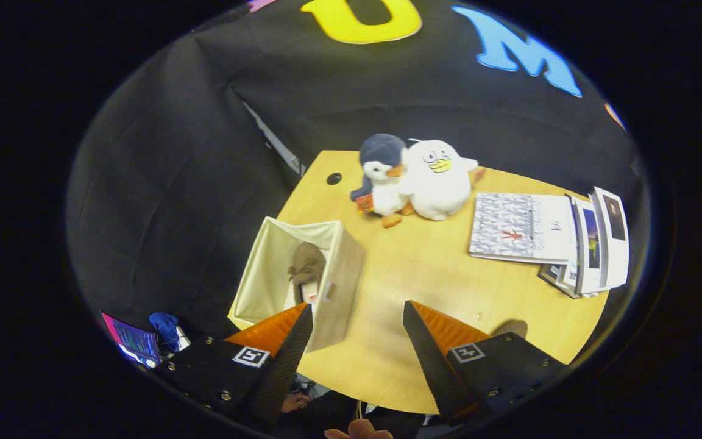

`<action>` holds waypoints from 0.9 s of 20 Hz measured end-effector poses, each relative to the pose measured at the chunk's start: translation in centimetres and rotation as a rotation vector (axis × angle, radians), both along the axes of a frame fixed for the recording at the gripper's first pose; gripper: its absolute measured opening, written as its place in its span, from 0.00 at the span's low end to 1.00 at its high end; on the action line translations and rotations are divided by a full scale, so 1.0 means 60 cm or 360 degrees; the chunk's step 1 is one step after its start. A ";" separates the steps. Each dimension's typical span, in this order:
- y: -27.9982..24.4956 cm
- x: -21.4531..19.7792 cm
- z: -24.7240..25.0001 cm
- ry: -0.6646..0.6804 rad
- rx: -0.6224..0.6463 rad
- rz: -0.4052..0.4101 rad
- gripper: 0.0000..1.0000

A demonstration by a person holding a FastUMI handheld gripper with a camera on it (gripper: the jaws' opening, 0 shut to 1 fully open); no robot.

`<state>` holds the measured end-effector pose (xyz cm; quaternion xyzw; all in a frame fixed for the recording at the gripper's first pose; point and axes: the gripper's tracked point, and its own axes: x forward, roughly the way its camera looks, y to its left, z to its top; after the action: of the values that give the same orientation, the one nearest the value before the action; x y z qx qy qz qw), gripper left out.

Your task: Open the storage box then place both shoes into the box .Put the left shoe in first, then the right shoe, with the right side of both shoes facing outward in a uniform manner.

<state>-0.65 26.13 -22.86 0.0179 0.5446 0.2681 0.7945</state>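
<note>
Gripper view: box, open, at bench edge, one shoe inside. Tongs spread wide, empty, above bare bench. Second shoe behind right finger. Risk: misjudged, partly hidden grasp; wrong facing.

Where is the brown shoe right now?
In the gripper view, the brown shoe sits inside the open storage box, just ahead of the open gripper's left finger, at the table's left edge.

A light wooden table stands against black cloth walls. A small round hole marks its far corner
</note>
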 end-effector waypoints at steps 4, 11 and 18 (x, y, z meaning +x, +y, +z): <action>-0.112 -0.004 -0.037 0.0022 -0.0088 -0.0155 0.92; -0.257 -0.044 -0.122 0.0131 -0.0179 -0.0373 0.92; -0.370 -0.098 -0.204 0.0318 -0.0267 -0.0540 0.92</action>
<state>-6.54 3.93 -35.13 0.0696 0.6303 0.0812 0.7689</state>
